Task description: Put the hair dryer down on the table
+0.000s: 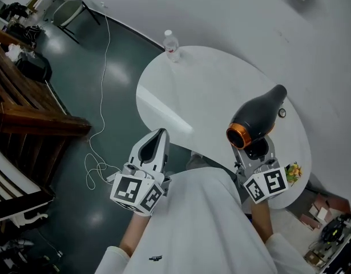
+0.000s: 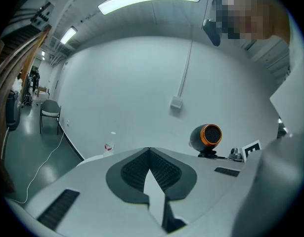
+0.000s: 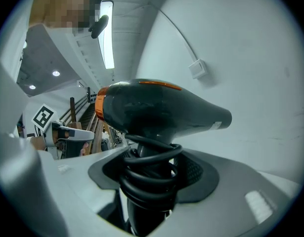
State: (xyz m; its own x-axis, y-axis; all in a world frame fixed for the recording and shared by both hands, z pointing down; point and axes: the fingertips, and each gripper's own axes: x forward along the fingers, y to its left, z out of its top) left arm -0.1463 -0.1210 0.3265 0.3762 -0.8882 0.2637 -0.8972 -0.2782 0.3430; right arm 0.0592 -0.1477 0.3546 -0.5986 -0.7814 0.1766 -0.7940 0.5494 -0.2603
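You are holding the black, glossy plastic hair dryer with the orange metallic ring at its rear [image 1: 258,119] up in the air. It is not yet touching anything. In the head view it is sitting over the near right part of the white oval tabletop [image 1: 209,84], with its handle pointing down and its tapered nozzle pointing away from you.

Your right tongs [image 1: 256,147] are clamping the handle. Their jaws are standing wide around it and around the black rubbery cord that is coiled over it in several loops. Your left tongs [image 1: 157,135] are carrying nothing. Their ribbed dark pads are meeting at the tip, and they are hovering off the near left edge of the tabletop, well apart from the dryer.

You are looking to be in the carrying step, with the set-down not yet begun. The next move is probably asking you to lower the dryer onto a bare stretch of the smooth, matte tabletop. Because the barrel is rounded and the cord bulky, it is likely to roll or tip when released, so laying it on its side before opening the jaws seems wise.

A clear plastic water bottle with a red label [image 1: 171,44] is standing at the far edge of the tabletop. A small yellow and green object [image 1: 293,172], too small to identify, is lying at the near right rim.
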